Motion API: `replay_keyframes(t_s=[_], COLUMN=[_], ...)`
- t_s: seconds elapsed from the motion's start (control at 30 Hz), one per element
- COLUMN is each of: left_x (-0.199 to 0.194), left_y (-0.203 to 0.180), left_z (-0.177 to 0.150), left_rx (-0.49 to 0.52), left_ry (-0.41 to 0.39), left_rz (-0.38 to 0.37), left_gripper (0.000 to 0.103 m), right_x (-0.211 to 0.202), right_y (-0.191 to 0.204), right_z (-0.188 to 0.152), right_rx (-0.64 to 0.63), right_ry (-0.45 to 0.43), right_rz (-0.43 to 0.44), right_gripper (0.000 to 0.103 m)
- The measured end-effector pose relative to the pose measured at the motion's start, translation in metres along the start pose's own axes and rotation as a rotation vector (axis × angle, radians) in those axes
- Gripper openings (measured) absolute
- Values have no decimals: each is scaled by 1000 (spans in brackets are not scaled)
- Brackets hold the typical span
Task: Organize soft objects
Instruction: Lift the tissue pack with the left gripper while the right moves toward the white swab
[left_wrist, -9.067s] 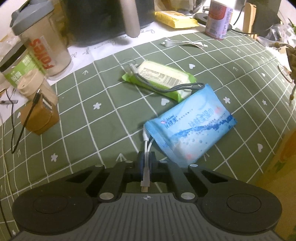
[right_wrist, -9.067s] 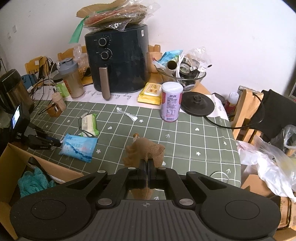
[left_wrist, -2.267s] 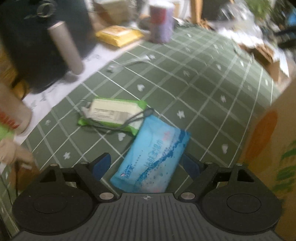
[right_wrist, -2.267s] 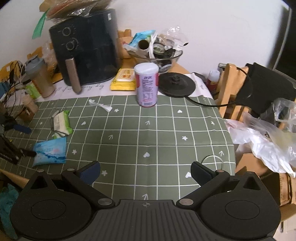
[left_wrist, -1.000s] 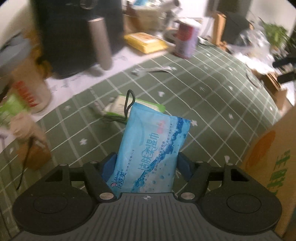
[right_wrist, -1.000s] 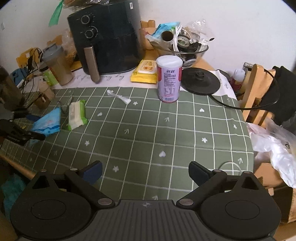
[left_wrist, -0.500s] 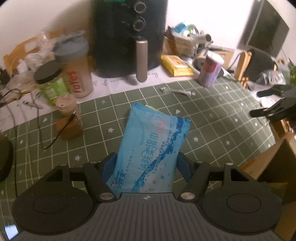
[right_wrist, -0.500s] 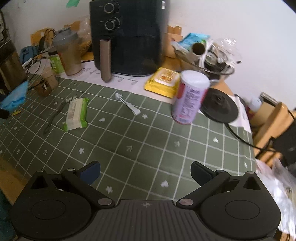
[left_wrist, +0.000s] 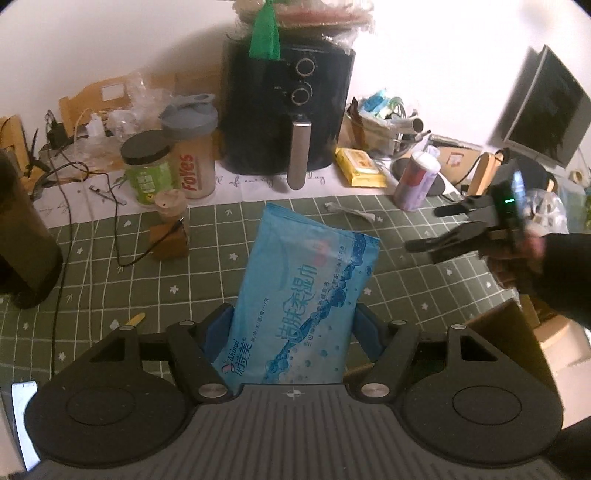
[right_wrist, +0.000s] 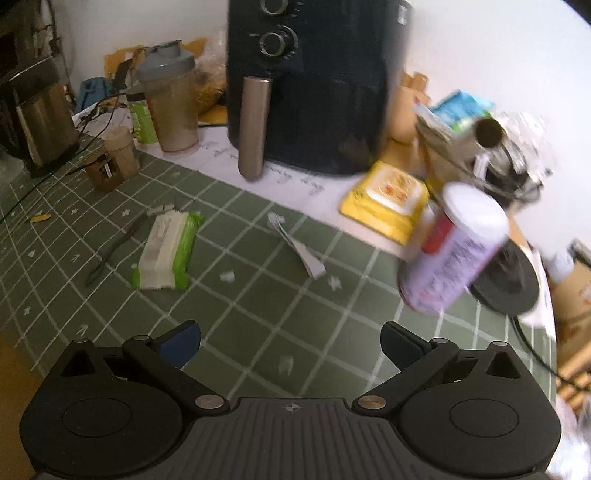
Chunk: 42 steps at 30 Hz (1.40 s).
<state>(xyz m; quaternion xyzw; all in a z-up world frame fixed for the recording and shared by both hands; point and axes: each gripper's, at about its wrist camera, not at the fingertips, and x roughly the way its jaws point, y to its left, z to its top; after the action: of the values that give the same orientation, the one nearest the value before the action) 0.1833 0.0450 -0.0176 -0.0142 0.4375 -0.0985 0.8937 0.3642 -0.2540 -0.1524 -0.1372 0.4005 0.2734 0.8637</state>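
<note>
My left gripper (left_wrist: 291, 325) is shut on a blue wet-wipe pack (left_wrist: 306, 291), which stands up between its pads, lifted above the green checked tablecloth (left_wrist: 207, 254). In the left wrist view the right gripper (left_wrist: 424, 229) hangs open over the table's right side, carried by a hand in a dark sleeve. In the right wrist view my right gripper (right_wrist: 290, 338) stands open and empty above the cloth. A green wet-wipe pack (right_wrist: 166, 251) lies flat on the cloth ahead to its left. A yellow wipe pack (right_wrist: 388, 203) lies near the air fryer.
A black air fryer (left_wrist: 291, 110) stands at the back, with a shaker bottle (left_wrist: 192, 147), a green jar (left_wrist: 147, 166) and cables to its left. A purple can (right_wrist: 454, 251) stands at the right. A cardboard box (left_wrist: 509, 339) sits at the table's near right edge.
My left gripper has risen and rolled with the blue pack, so more of the table shows. My right gripper has moved in over the table toward the green pack, still open.
</note>
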Motion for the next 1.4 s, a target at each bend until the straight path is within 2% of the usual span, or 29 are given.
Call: replay_keyframes(t_s=[0.17, 0.37, 0.43, 0.57, 0.63, 0.77, 0.8, 0.83, 0.87, 0.9, 0.93, 1.2, 1.4], left_x=[-18, -24, -25, -29, -29, -31, -31, -32, -32, -32, -33, -35, -37], left_y=[-9, -17, -19, -23, -24, -28, -28, -28, -29, -30, -30, -28, -26], left_z=[-6, -16, -19, -24, -26, -30, -30, -31, -32, -32, -33, -34, -30], left_rx=[-23, -45, -54, -60, -66, -72, -72, -73, -74, -74, -76, -73, -59], left_ry=[-17, -5, 0, 0, -1, -1, -1, -1, -1, -1, -1, -3, -16], left_rz=[-3, -2, -5, -7, -8, -8, -8, -9, -10, -11, -12, -8, 1], left_gripper=[69, 69, 69, 69, 69, 69, 69, 69, 69, 69, 69, 69, 69], right_x=[30, 68, 81, 101, 110, 125, 127, 128, 129, 130, 131, 112, 82], right_y=[6, 9, 9, 9, 8, 4, 2, 0, -2, -2, -2, 4, 4], right_z=[11, 20, 22, 29, 34, 43, 44, 46, 48, 49, 50, 50, 50], right_rx=[-41, -78, -91, -94, -95, -82, -71, -58, -43, -36, -34, -47, -36], right_ry=[-30, -40, -36, -27, -20, -6, -8, -8, 0, 9, 20, 27, 17], right_rz=[-1, -45, -65, -85, -94, -100, -93, -83, -68, -59, -56, -69, -40], right_gripper=[102, 86, 77, 71, 62, 56, 49, 36, 27, 11, 5, 4, 4])
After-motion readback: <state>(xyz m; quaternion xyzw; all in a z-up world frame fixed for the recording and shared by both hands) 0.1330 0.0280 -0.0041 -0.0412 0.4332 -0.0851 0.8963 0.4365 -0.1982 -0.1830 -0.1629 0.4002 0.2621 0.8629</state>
